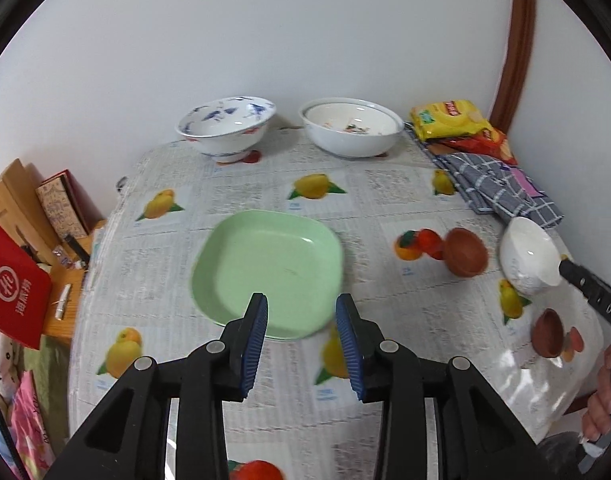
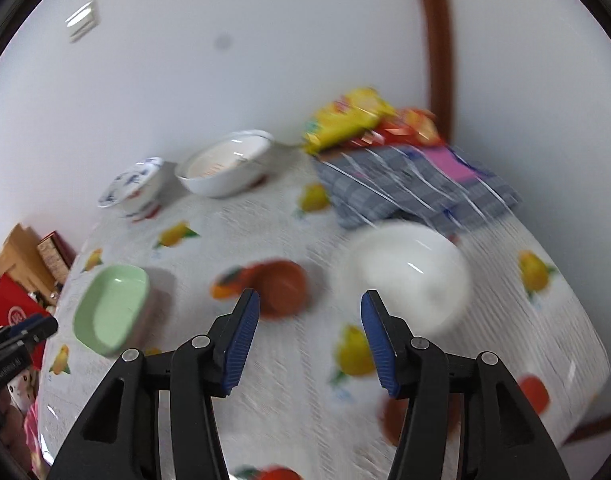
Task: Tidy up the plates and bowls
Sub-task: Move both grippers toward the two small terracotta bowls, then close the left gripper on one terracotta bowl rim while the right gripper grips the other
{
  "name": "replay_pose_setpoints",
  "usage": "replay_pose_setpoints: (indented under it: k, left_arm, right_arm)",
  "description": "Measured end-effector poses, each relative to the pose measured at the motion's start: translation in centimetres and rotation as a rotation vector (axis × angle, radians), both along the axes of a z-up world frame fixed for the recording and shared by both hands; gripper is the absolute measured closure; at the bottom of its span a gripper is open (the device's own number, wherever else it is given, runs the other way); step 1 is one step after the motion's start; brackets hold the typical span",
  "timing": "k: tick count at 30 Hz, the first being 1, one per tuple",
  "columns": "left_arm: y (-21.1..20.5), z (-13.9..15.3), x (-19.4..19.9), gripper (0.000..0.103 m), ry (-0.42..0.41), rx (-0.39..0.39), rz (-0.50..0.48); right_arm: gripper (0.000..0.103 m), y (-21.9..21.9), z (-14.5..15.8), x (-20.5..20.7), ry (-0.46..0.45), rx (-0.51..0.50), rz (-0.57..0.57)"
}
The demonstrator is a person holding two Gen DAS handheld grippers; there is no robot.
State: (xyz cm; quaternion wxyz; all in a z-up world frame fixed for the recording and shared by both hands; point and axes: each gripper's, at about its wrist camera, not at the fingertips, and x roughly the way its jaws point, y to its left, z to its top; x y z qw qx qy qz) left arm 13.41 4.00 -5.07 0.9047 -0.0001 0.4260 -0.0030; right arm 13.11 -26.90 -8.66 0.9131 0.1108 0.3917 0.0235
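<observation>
A green square plate [image 1: 267, 272] lies mid-table; my left gripper [image 1: 301, 312] is open just above its near edge, holding nothing. It also shows in the right wrist view [image 2: 111, 314]. A small white bowl [image 1: 527, 256] sits tilted at the right, touching the right gripper's finger [image 1: 585, 280]. In the blurred right wrist view that bowl [image 2: 411, 276] lies just beyond my open right gripper [image 2: 310, 312], against the right pad. A small brown bowl [image 1: 465, 252] stands beside it [image 2: 283, 288]. A blue-patterned bowl [image 1: 225, 126] and a large white bowl [image 1: 351, 126] stand at the back.
Another brown bowl [image 1: 547, 332] sits near the right table edge. Snack packets [image 1: 451, 120] and a folded checked cloth [image 1: 501, 184] lie at the back right. Boxes and a red packet [image 1: 13, 284] stand left of the table. A wall rises behind.
</observation>
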Motion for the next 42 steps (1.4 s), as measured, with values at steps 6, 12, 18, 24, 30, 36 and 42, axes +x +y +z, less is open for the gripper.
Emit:
replay_pose_setpoints:
  k: [6, 12, 18, 24, 30, 36, 42]
  left_arm:
    - [-4.2, 0.0, -0.1, 0.069, 0.046, -0.027, -0.044]
    - [-8.8, 0.1, 0.2, 0.069, 0.061, -0.050, -0.090]
    - [-12.3, -0.1, 1.0, 0.069, 0.062, -0.031, -0.126]
    - [-13.2, -1.3, 2.5, 0.069, 0.095, -0.031, -0.105]
    - [-13.2, -2.7, 4.3, 0.069, 0.121, -0.032, -0.089]
    - [-13.4, -4.3, 6.1, 0.069, 0.142, -0.053, -0.080]
    - [-14.1, -5.8, 8.2, 0.069, 0.156, -0.067, -0.103]
  right_arm:
    - [0.050, -5.0, -1.1, -2.6, 0.049, 0.005, -0.065]
    - [0.050, -7.8, -2.5, -3.9, 0.092, -0.002, -0.069]
    - [0.053, -8.2, -4.8, -3.6, 0.159, 0.002, -0.009]
    - [0.054, -7.5, -6.3, -3.1, 0.186, 0.024, 0.022]
    - [0.056, -6.9, -7.6, -2.5, 0.228, 0.021, 0.027]
    - [0.065, -6.9, -8.7, -2.0, 0.272, 0.027, 0.011]
    - [0.078, -6.9, -9.2, -1.4, 0.299, 0.016, -0.004]
